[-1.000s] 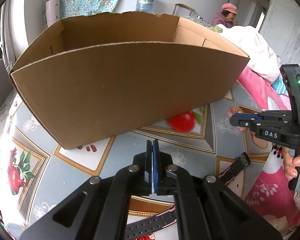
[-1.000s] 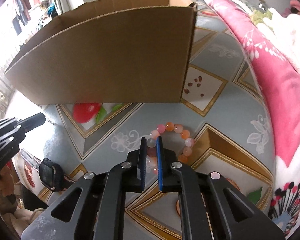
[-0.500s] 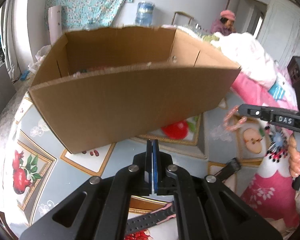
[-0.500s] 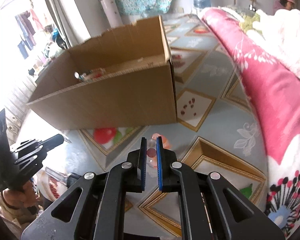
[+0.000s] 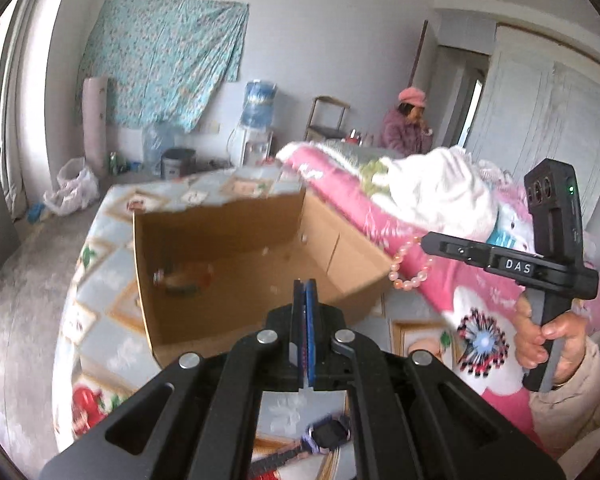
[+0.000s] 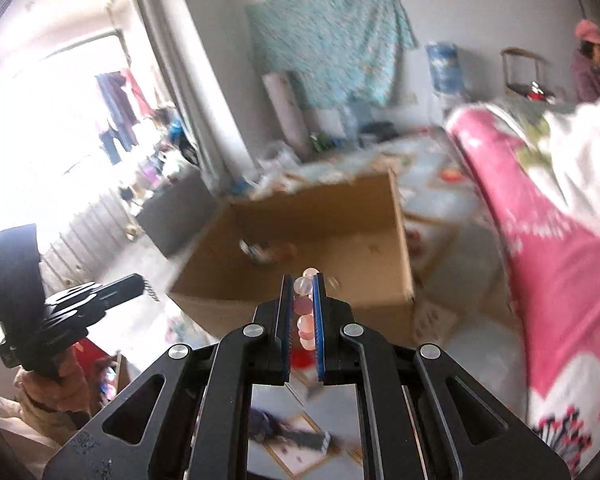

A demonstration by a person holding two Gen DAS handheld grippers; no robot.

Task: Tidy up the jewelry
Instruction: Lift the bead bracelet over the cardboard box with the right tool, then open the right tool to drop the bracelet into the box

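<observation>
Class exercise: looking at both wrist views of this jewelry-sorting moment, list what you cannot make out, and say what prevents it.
- Items inside the cardboard box: motion blur in both views leaves only reddish smears.
- Watch on the bed: the left gripper covers most of its strap; blurred in the right wrist view.
- Bead bracelet: the right gripper hides its lower loop in that view.

A grey wall [image 5: 320, 40] carries a teal floral cloth [image 5: 160, 64]; bright window [image 6: 60, 120] light; a water dispenser [image 5: 258, 108] stands below.
</observation>
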